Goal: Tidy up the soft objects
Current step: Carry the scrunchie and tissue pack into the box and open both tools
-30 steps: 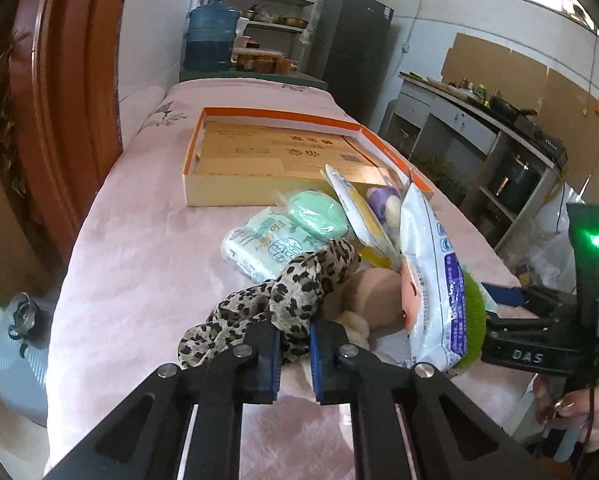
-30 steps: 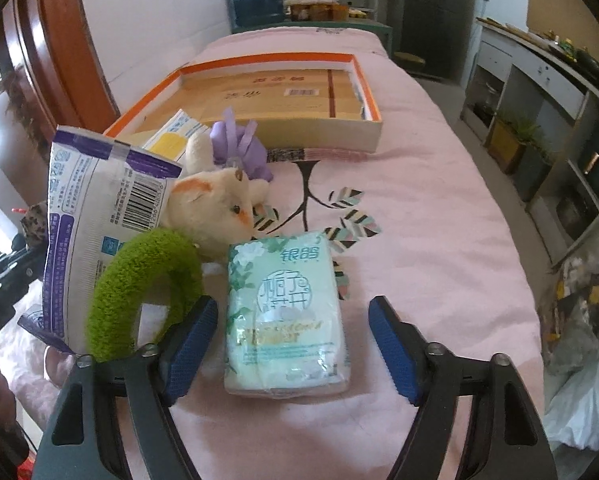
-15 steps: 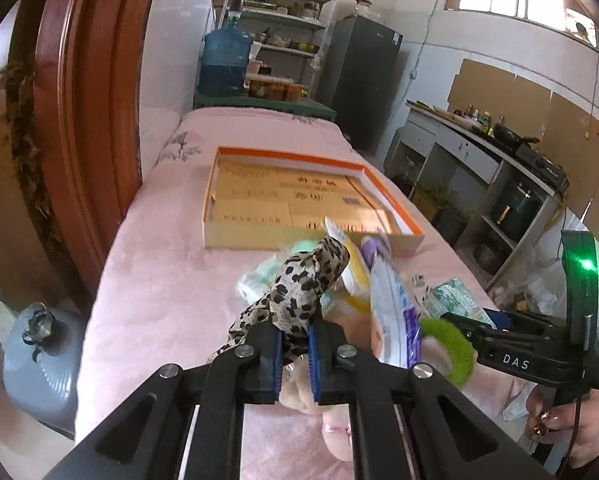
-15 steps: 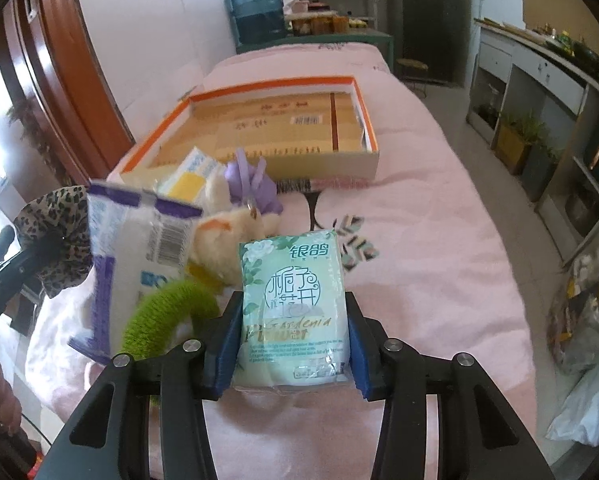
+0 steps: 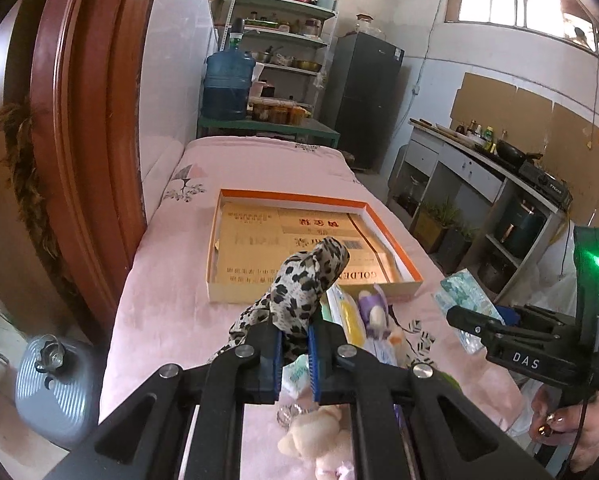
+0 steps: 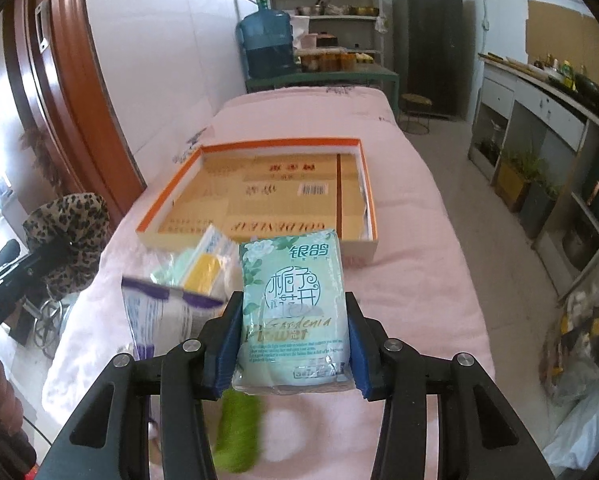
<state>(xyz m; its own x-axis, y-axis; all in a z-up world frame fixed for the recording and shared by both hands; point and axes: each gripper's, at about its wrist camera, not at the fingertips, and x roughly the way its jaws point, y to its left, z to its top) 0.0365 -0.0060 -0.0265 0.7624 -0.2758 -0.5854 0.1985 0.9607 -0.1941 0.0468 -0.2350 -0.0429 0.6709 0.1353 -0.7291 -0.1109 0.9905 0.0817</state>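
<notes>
At the far left of the left wrist view, a grey ribbed heater (image 5: 55, 384) stands on the floor beside the wooden door frame (image 5: 79, 120). The left tongs (image 5: 293, 354) are pinched tight on a leopard-print scarf (image 5: 303, 284), which rises above the blue pads and is raised clear of the pink tabletop (image 5: 171, 304). Beyond it lies the open orange-rimmed box (image 5: 311, 200), lined with flattened cardboard. Just below the tongs a cream plush toy (image 5: 319, 436) lies on the cloth, with a yellow-and-white packet (image 5: 347, 316) and a purple toy (image 5: 373, 308) near the box's front wall. To the right, the right tongs (image 6: 293, 336) clamp a pale green tissue pack (image 6: 295, 304) by its sides, raised over the cloth in front of the box. A green fuzzy ring (image 6: 239, 428) shows blurred beneath it
</notes>
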